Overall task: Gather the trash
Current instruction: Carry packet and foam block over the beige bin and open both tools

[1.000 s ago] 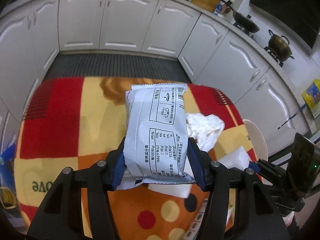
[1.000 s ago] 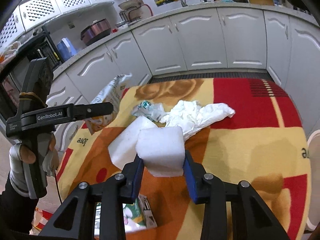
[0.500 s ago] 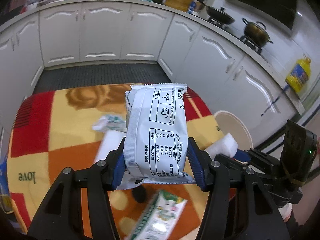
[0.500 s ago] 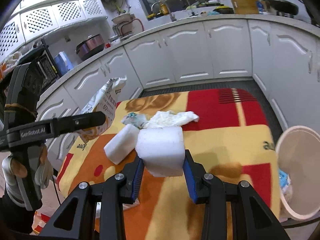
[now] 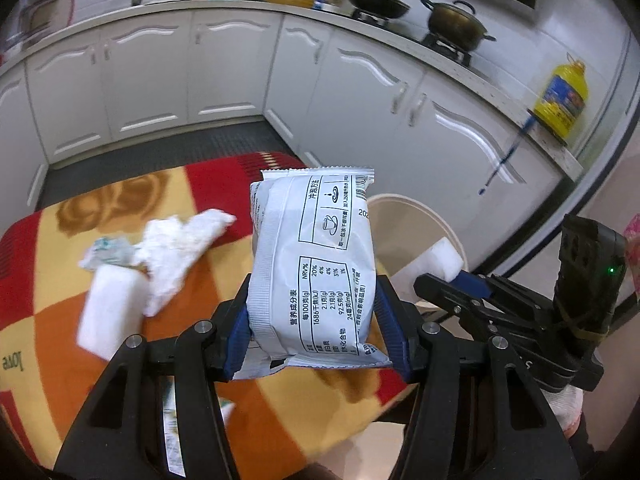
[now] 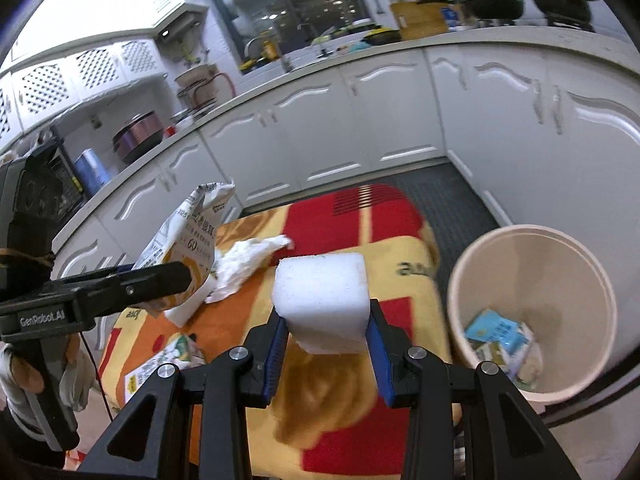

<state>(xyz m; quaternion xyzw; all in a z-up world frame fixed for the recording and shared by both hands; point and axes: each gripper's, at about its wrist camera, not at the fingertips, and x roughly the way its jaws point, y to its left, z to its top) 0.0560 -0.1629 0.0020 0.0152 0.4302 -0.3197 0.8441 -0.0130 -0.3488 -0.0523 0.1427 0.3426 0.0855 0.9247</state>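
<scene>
While left tool (image 5: pixel 316 320) grips snack packet (image 5: pixel 314 264), right tool (image 6: pixel 326 344) clamps foam block (image 6: pixel 322 300) beside bin (image 6: pixel 532 300).

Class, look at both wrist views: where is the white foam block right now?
The white foam block is clamped in the right gripper, above the table's patterned cloth, just left of the beige bin in the right wrist view.

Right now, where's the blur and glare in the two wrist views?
Left wrist: packet in the left gripper is sharp, its print readable; the foam block and tissue on the table are smeared. Right wrist: held sponge is crisp, the tablecloth is blurred, the ceiling top left is blown out. Both show strong fisheye bending of the cabinets.
</scene>
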